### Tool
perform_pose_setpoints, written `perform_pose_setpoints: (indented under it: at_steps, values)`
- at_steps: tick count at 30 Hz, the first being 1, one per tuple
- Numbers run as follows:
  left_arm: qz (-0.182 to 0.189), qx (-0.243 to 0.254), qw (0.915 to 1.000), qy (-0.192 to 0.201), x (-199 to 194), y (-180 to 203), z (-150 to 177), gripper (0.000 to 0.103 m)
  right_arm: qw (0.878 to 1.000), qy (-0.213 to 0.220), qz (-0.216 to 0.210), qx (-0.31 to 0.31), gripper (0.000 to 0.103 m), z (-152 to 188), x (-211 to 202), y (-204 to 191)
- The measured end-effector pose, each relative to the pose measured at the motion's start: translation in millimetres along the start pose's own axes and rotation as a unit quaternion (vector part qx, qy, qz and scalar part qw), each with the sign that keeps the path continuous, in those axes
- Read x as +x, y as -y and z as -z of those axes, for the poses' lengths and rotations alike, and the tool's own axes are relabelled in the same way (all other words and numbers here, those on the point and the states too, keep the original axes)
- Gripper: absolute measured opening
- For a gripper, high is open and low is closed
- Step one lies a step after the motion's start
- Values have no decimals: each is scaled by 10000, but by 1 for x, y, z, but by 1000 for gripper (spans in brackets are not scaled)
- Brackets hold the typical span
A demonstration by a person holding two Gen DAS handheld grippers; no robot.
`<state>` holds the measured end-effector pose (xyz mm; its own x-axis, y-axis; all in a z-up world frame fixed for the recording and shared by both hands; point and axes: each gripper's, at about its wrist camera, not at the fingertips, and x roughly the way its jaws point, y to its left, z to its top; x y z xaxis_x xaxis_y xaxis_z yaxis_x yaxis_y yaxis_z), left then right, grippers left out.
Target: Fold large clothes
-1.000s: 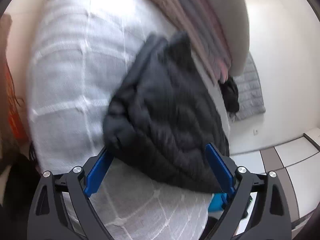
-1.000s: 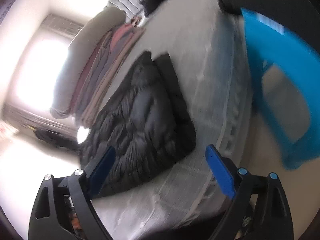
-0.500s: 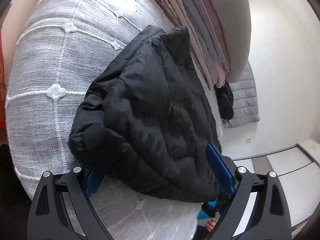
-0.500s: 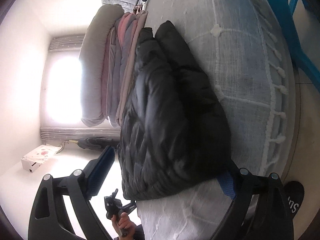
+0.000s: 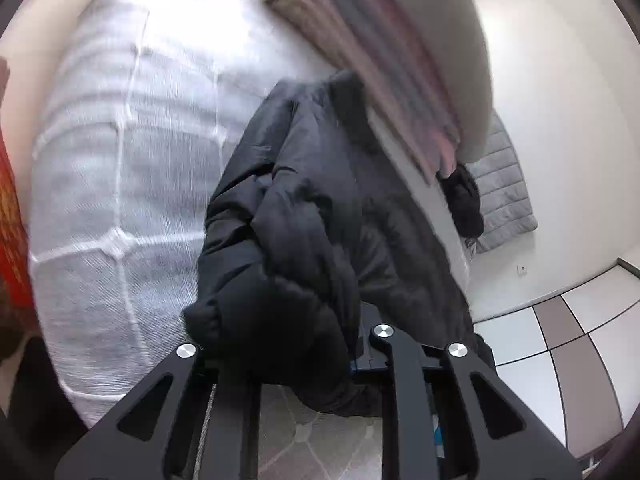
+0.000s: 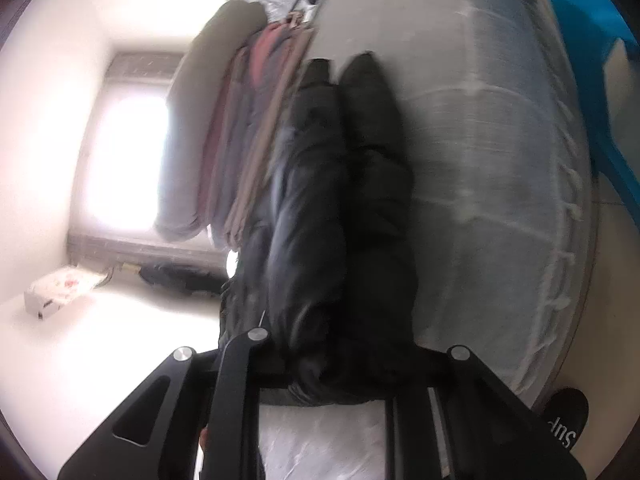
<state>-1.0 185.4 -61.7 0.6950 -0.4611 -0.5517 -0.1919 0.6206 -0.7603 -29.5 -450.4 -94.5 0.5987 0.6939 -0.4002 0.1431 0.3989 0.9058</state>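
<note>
My left gripper and right gripper have just closed, both pinching the black jacket at the near edge of the bed.

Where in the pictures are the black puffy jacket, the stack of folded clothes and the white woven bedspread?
black puffy jacket (image 5: 320, 216): left wrist view, on its bunched upper fabric.
stack of folded clothes (image 6: 236, 140): right wrist view, on the layered edges.
white woven bedspread (image 5: 132, 184): left wrist view, on a bare patch left of the jacket.

white walls, a bright window – pale tiled floor, bed under a white-grey cover.
</note>
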Motion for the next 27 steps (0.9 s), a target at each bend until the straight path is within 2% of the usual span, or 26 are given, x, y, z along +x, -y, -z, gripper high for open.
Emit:
perform_pose_setpoints:
  at_steps: [4, 6, 8, 9, 10, 11, 14, 16, 18, 19, 23, 26, 27]
  values:
    - [101, -23, 9994, 332, -38, -1, -1, 13, 9985, -307, -68, -455, 19, 21, -5, -33]
    - [0, 41, 9991, 428, -58, -8, 4, 13, 9961, -553, 120, -682, 19, 34, -4, -39]
    - [-215, -90, 9996, 185, -58, -22, 8, 15, 9931, -807, 397, -749, 27, 43, -1, -35]
    - [-261, -240, 9994, 37, -55, -32, 8, 20, 9920, -880, 607, -677, 41, 46, -1, -27]
    - [-272, -435, 9986, -122, -51, -42, 7, 28, 9917, -868, 733, -608, 55, 47, -4, -20]
    - [-202, -700, 9969, -307, -44, -53, 7, 31, 9920, -721, 897, -520, 56, 46, -13, -11]
    - [22, -963, 9945, -411, -40, -65, 6, 42, 9889, 4, 1385, -541, 61, 37, -49, -12]
    - [114, -1068, 9934, -393, -38, -68, 6, 56, 9775, 458, 1827, -951, 63, 31, -63, -34]
    - [144, -1143, 9926, -384, -36, -71, 7, 62, 9683, 600, 1917, -1484, 64, 25, -62, -68]
    - [176, -1194, 9920, -373, -35, -73, 7, 68, 9627, 595, 1952, -1776, 68, 24, -54, -89]
    - [95, -1166, 9927, -291, -32, -72, 9, 75, 9307, 53, 2028, -3045, 72, 22, 25, -171]
    - [-41, -1028, 9946, -98, -36, -63, 9, 75, 9091, -333, 2117, -3573, 72, 32, 98, -202]
    - [3, -995, 9950, -31, -38, -62, 7, 75, 9055, -449, 2141, -3636, 72, 30, 117, -205]
